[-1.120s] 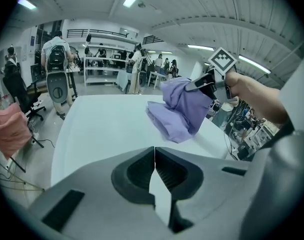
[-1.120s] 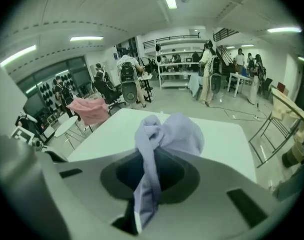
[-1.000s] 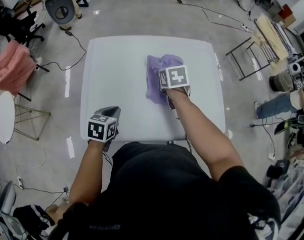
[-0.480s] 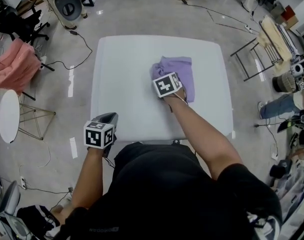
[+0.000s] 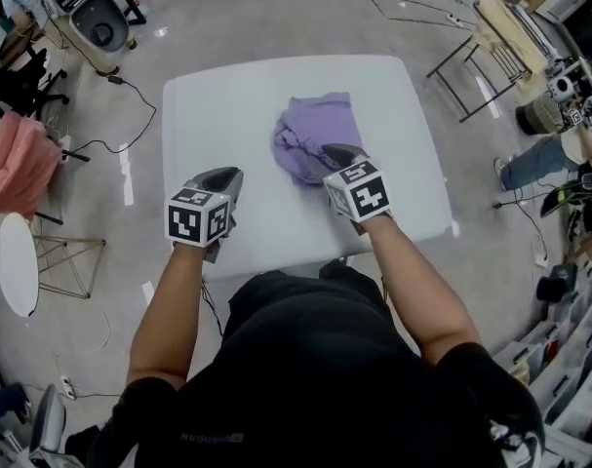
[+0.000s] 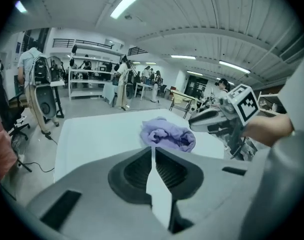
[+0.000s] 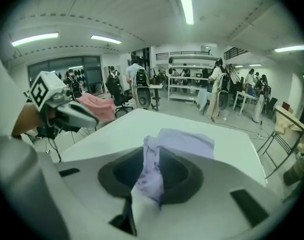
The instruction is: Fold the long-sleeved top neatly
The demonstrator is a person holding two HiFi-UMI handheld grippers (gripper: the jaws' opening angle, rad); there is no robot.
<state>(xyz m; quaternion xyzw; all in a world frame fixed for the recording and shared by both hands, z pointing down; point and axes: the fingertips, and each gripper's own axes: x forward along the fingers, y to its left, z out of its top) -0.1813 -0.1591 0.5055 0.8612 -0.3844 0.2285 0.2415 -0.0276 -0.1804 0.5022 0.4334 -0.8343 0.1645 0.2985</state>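
Observation:
A crumpled purple long-sleeved top (image 5: 315,130) lies in a heap on the white table (image 5: 217,105), right of centre. My right gripper (image 5: 327,152) is at the heap's near edge. In the right gripper view a fold of the top (image 7: 184,141) runs into the gap of that gripper (image 7: 150,156); its jaws have just been closing and pinch the cloth. My left gripper (image 5: 227,174) hangs over the table's front left, shut and empty, well apart from the top. In the left gripper view the top (image 6: 167,135) lies beyond that shut gripper (image 6: 153,148), with the right gripper (image 6: 207,120) beside it.
A pink cloth (image 5: 18,164) drapes over a chair left of the table, with a white round stool (image 5: 8,261) nearer. A black metal frame (image 5: 471,76) stands at the table's right. Cables run over the floor. People stand in the far room.
The right gripper drew back from over the top to its near edge, and the heap changed shape. The left gripper came up and in over the table's front left.

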